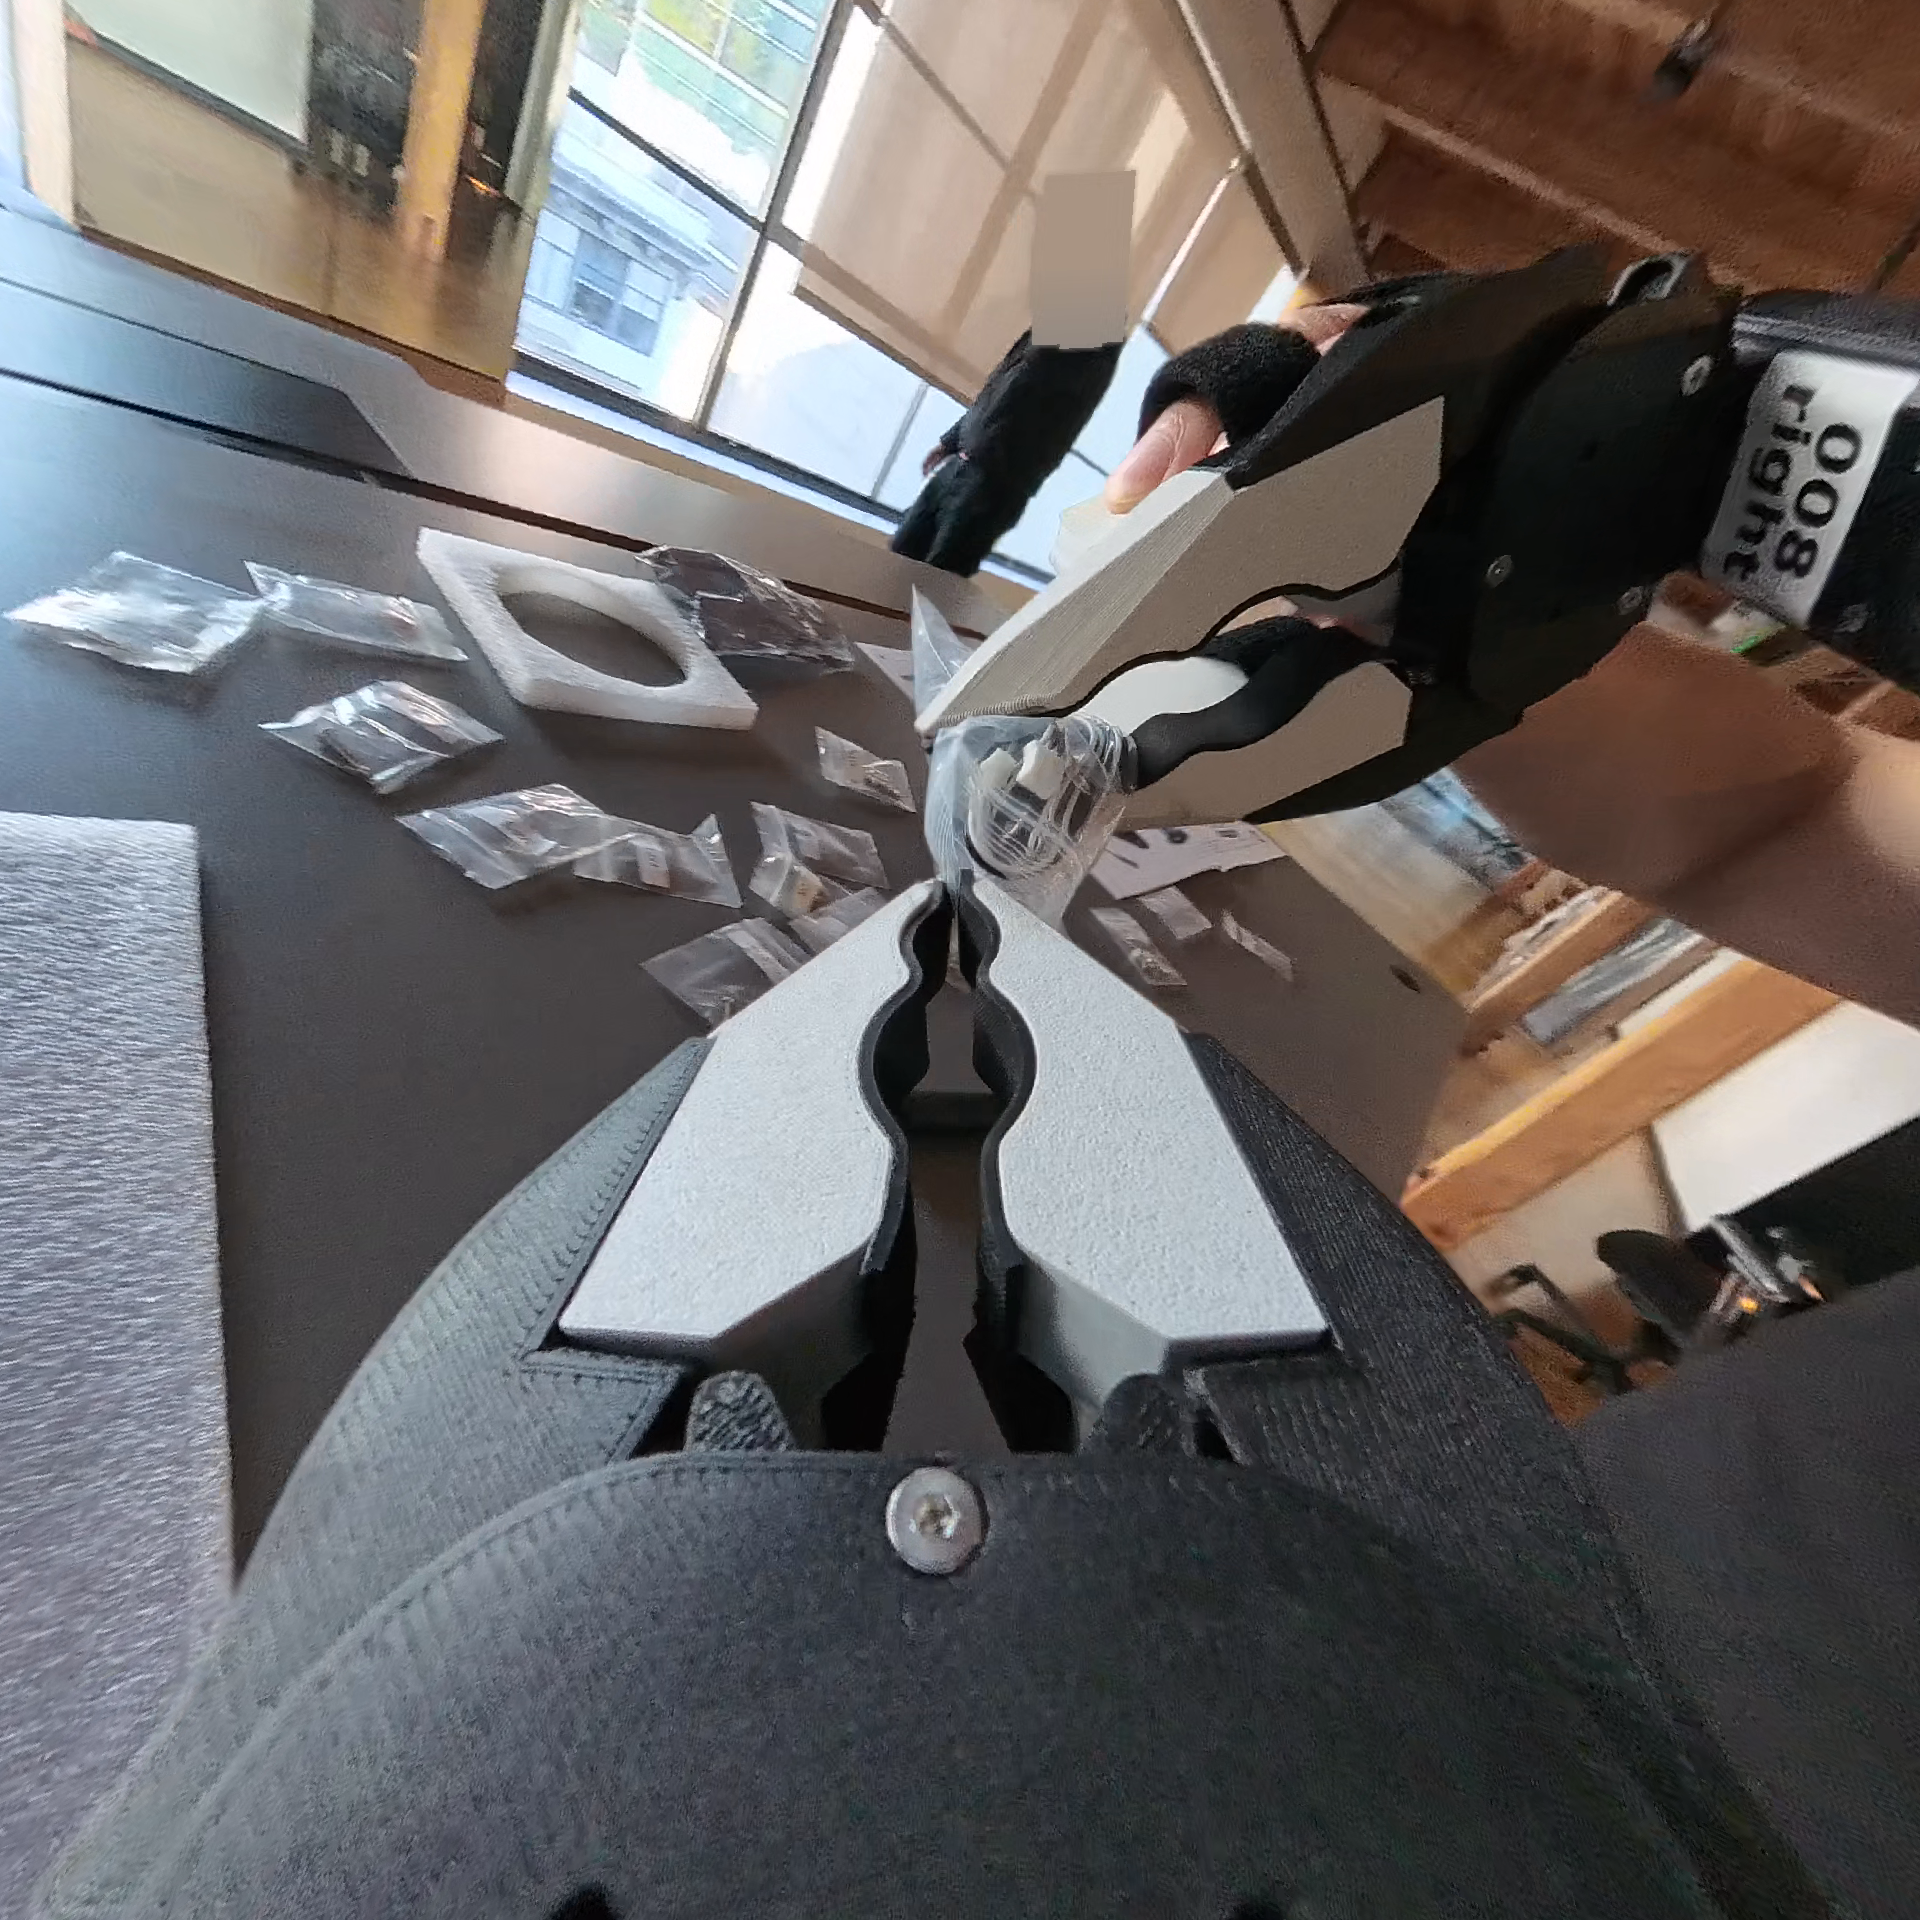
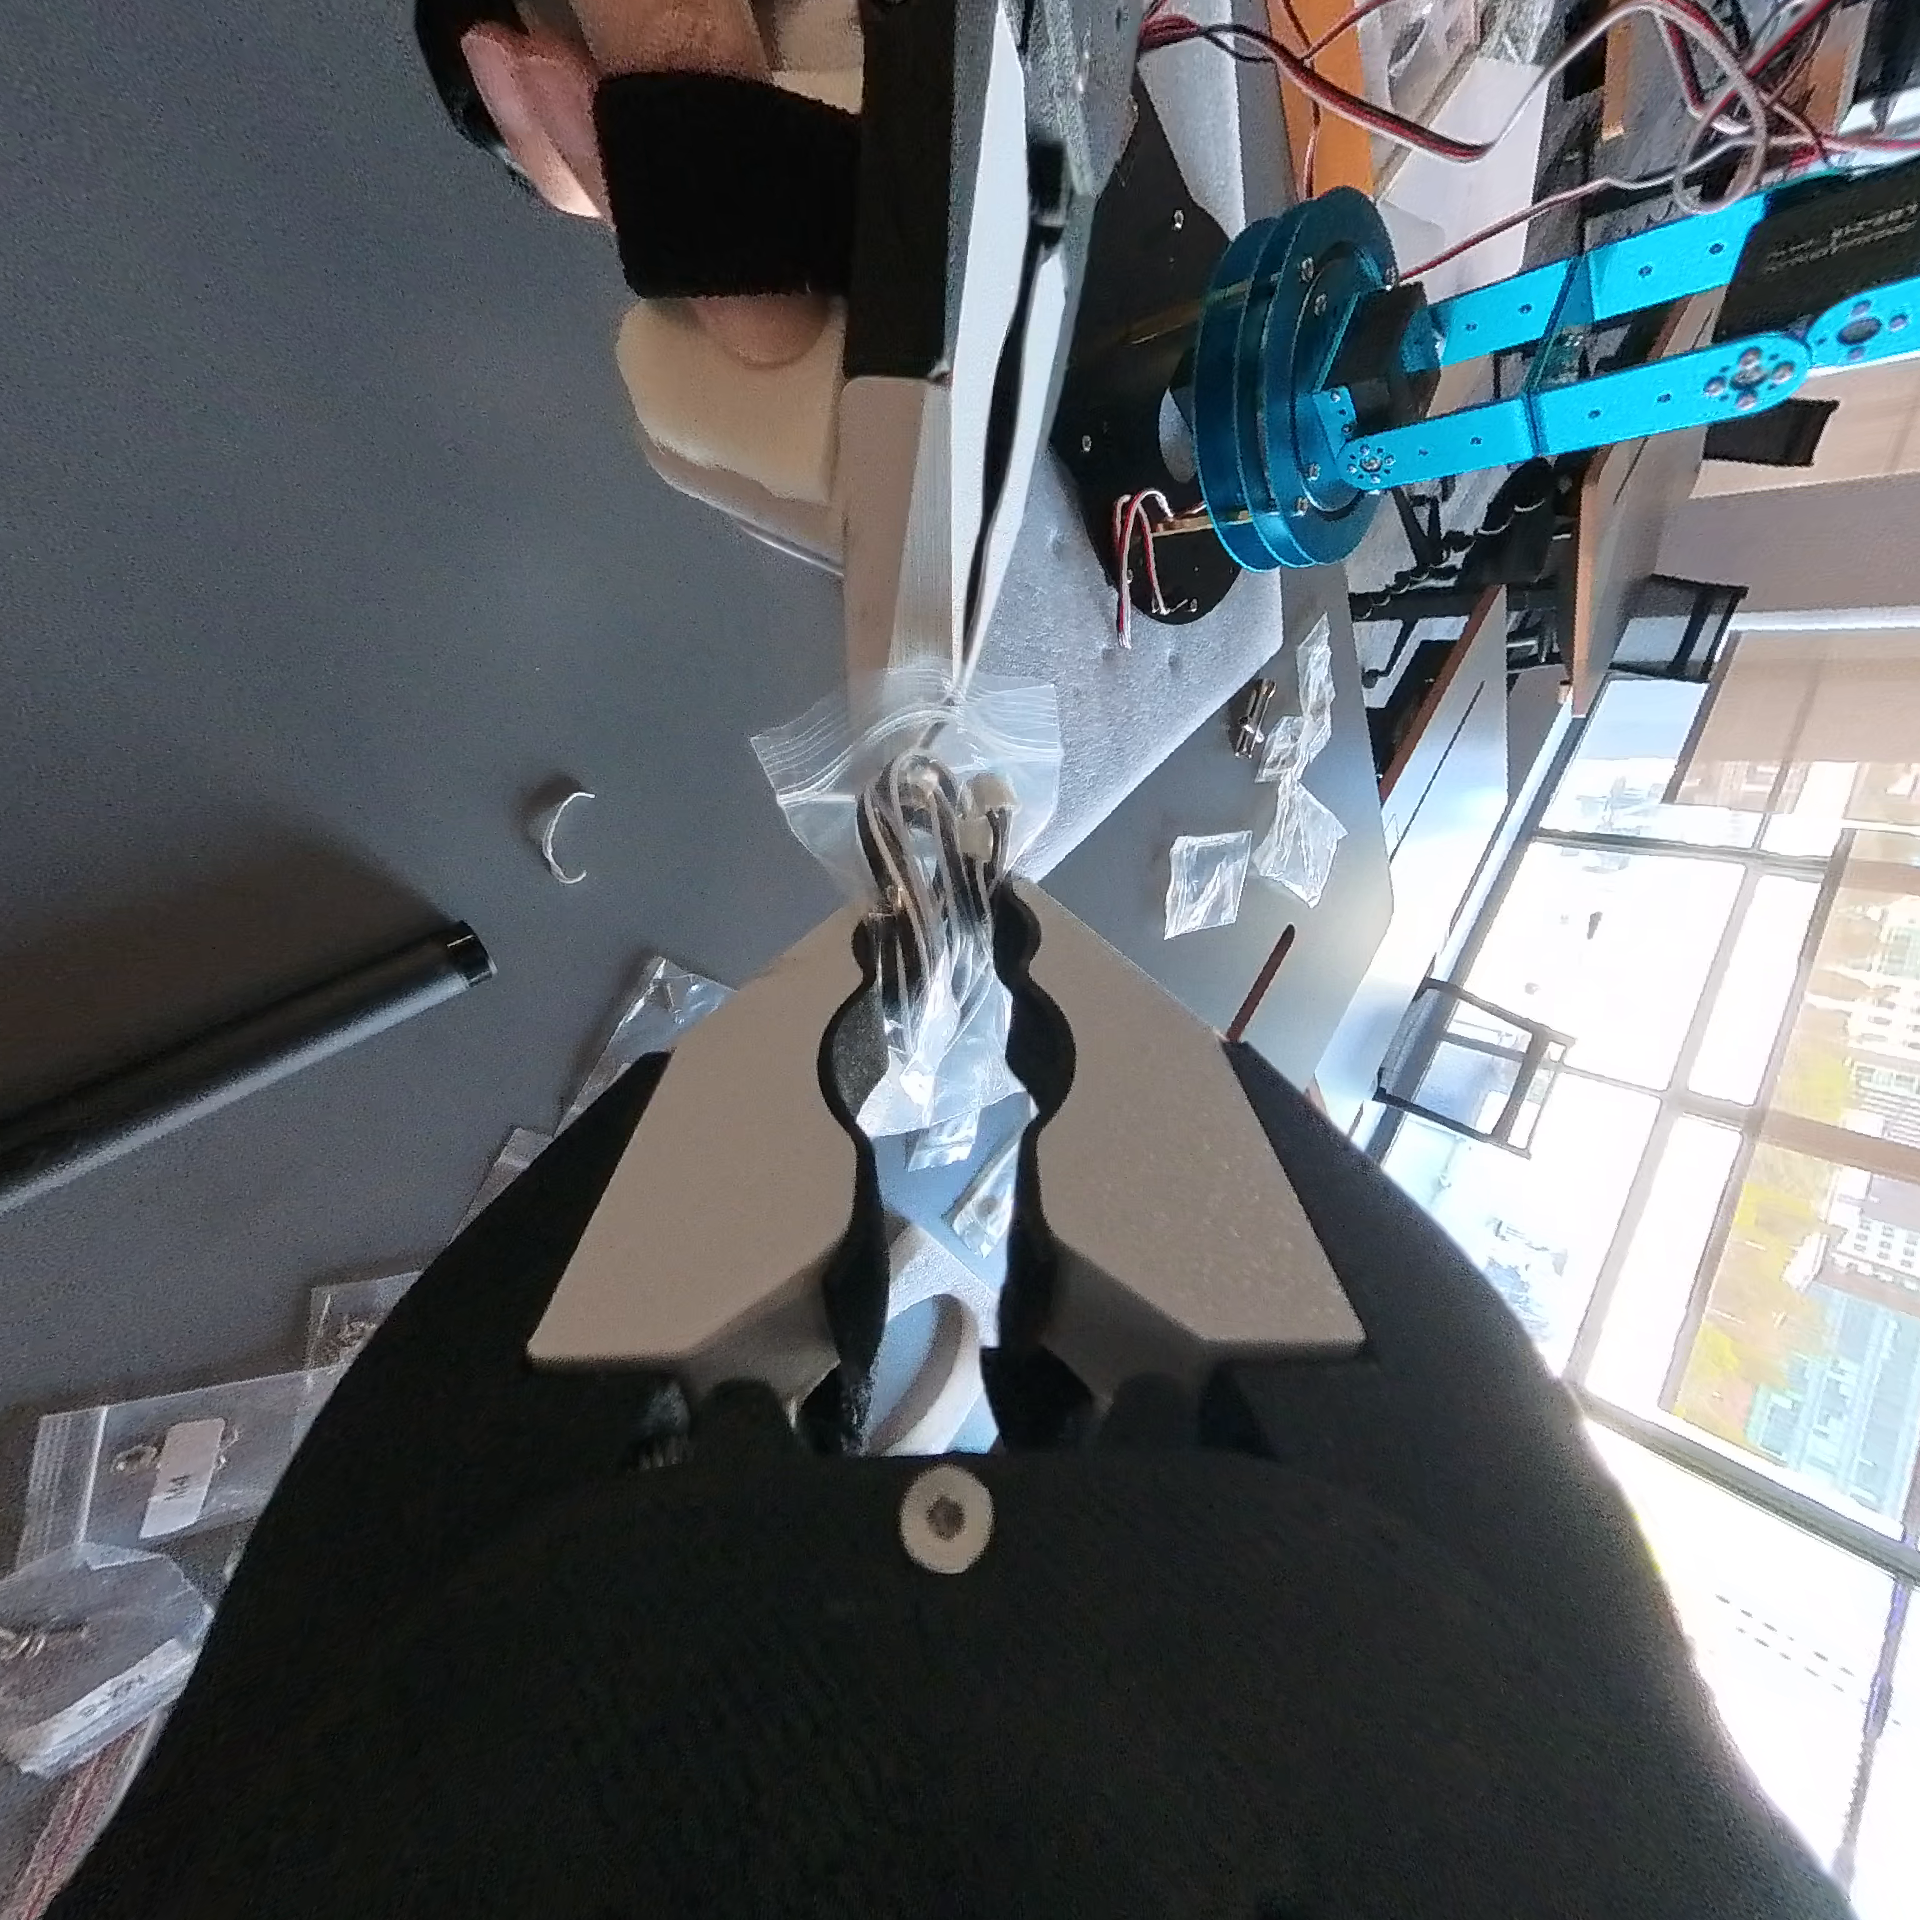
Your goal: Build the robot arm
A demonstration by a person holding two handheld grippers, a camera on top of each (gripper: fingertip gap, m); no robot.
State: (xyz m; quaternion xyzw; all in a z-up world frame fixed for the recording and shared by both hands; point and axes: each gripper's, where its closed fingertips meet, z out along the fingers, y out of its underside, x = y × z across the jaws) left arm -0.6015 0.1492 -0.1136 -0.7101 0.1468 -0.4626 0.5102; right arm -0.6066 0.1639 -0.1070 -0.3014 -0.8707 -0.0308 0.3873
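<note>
A small clear zip bag (image 1: pixel 1023 821) with white and black wires and white connectors hangs in the air between both grippers. My left gripper (image 1: pixel 951 904) is shut on one edge of it; in the right wrist view this gripper (image 2: pixel 951 670) comes down from the top and pinches the bag's (image 2: pixel 914 748) zip strip. My right gripper (image 2: pixel 948 909) is closed on the bag's lower part, with the wires bunched between its fingers. In the left wrist view it (image 1: pixel 1029 748) reaches in from the right, held by a hand in a black fingerless glove.
Several small clear parts bags (image 1: pixel 374 727) lie on the dark table (image 1: pixel 312 935), with a white foam frame (image 1: pixel 582 644) and a grey foam sheet (image 1: pixel 94 1143). A blue robot arm (image 2: pixel 1299 384) on a black base, a dark tube (image 2: pixel 239 1049) and labelled bags (image 2: pixel 125 1475) are nearby. A person (image 1: pixel 997 447) stands by the window. Both grippers' tips are close together, under 4 cm apart.
</note>
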